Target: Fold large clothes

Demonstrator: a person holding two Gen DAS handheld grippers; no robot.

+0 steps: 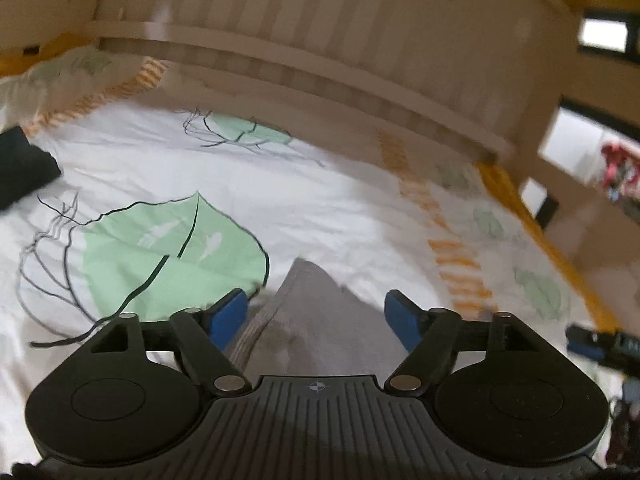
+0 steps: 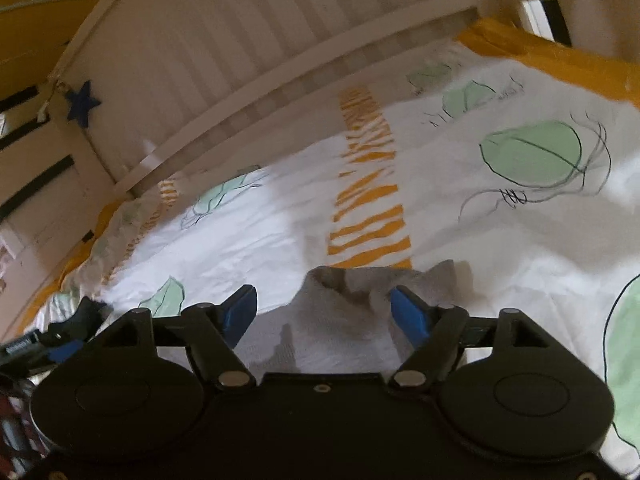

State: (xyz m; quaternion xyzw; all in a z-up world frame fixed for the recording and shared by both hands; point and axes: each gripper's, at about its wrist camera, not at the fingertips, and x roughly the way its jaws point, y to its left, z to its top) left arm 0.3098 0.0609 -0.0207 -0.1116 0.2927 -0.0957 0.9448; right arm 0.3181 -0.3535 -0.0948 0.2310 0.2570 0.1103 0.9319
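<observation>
Between each released claw's blue fingers, grey garment corner pointing toward headboard.

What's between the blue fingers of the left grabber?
A corner of the grey garment lies between the open left gripper fingers, seen in the left wrist view.

Your left gripper body hides the near part of the grey garment; you see only a pointed corner of it. The right gripper covers the garment's near side too. A black cloth is cut off by the left edge. The headboard is blurred, and the red thing at far right is too smeared to name.
</observation>
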